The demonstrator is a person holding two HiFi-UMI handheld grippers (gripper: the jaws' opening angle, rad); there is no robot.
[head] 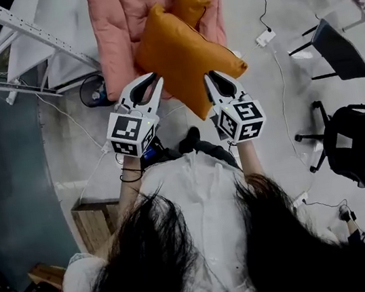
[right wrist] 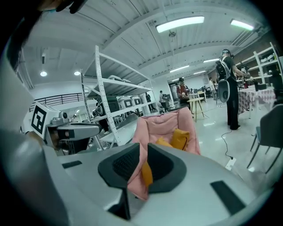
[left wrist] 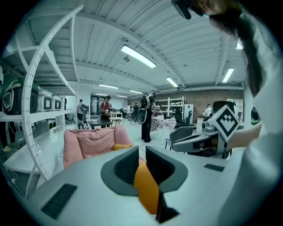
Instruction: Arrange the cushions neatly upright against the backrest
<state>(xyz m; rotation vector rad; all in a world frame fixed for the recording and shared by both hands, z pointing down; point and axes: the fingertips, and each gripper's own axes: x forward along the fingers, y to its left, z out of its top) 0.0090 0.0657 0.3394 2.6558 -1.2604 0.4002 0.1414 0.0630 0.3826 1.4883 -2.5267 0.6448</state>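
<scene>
- A pink armchair [head: 110,36] stands on the grey floor [head: 277,92]; every place below is given from it.
- The held cushion [head: 182,56], orange and plump, hangs in the air just in front of the armchair. In the head view its far end overlaps the seat. It lies slanted, not upright, and is off the backrest.
- The left tool [head: 153,80] grips the near left corner of the held cushion. In its own view the jaws stand narrow, with a fold of orange cloth pinched between them.
- The right tool [head: 210,75] grips the near right corner the same way. Its jaws are drawn close on a thin strip of orange cloth, and the armchair shows beyond them.
- The second cushion [head: 189,3], also orange, sits deeper in the armchair, behind the held cushion. In the right gripper view it leans, tilted, on the back padding.
- A white rack [head: 20,30] stands left of the armchair.
- Black office chairs [head: 364,140] stand well apart from the armchair, on its right.
- A white cable [head: 281,85] with a plug lies on the floor to the right of the armchair.
- The person [head: 198,201] stands facing the armchair, with both tools held out toward it.
</scene>
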